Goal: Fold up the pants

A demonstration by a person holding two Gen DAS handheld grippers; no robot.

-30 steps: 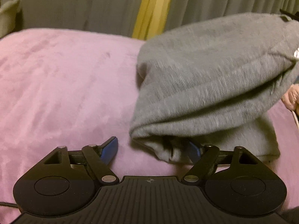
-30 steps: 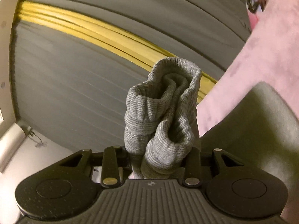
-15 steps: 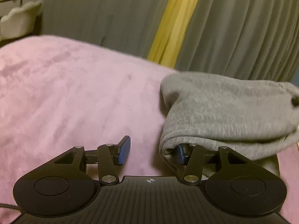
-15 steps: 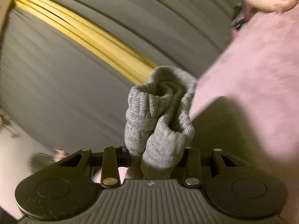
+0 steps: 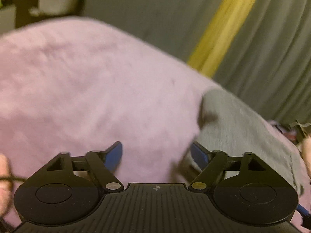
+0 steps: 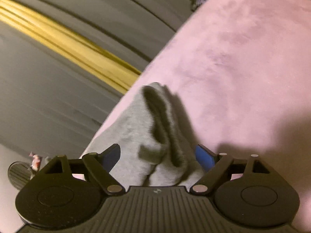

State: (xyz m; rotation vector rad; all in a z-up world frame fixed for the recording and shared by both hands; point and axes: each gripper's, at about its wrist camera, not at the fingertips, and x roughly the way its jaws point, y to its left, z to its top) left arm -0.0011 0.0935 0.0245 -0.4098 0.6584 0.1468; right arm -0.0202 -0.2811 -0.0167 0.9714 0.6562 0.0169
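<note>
Both pairs of fingers are spreading at this moment, and neither one presses on cloth any more. On the right gripper [image 6: 158,155] the blue pads [image 6: 204,156] stand clear of the grey pants [image 6: 136,128], though the bunched hem lies between them; half a second ago that same bundle was pinched upright in the jaws and carried above the pink blanket [image 6: 243,58], so the right hand has lowered its end and let go. The left gripper [image 5: 156,155] shows only blanket between its fingers [image 5: 114,154], with the pants [image 5: 243,136] just to the right of its right-hand pad; a second ago that pad was tucked under the fold's near corner, so it has slipped out (the view is badly blurred, and the exact edge of the cloth is hard to place). The pants now lie on the blanket toward its right and far side, near the grey curtain [image 5: 272,58] with its yellow stripe [image 5: 227,23], doubled over on themselves. Judged from this, a fold has just been laid and released. What seems left is to draw both grippers clear without dragging the top layer, then check whether the bundle needs another fold or a smoothing pass, since the hem end looks lumpy rather than flat.
</note>
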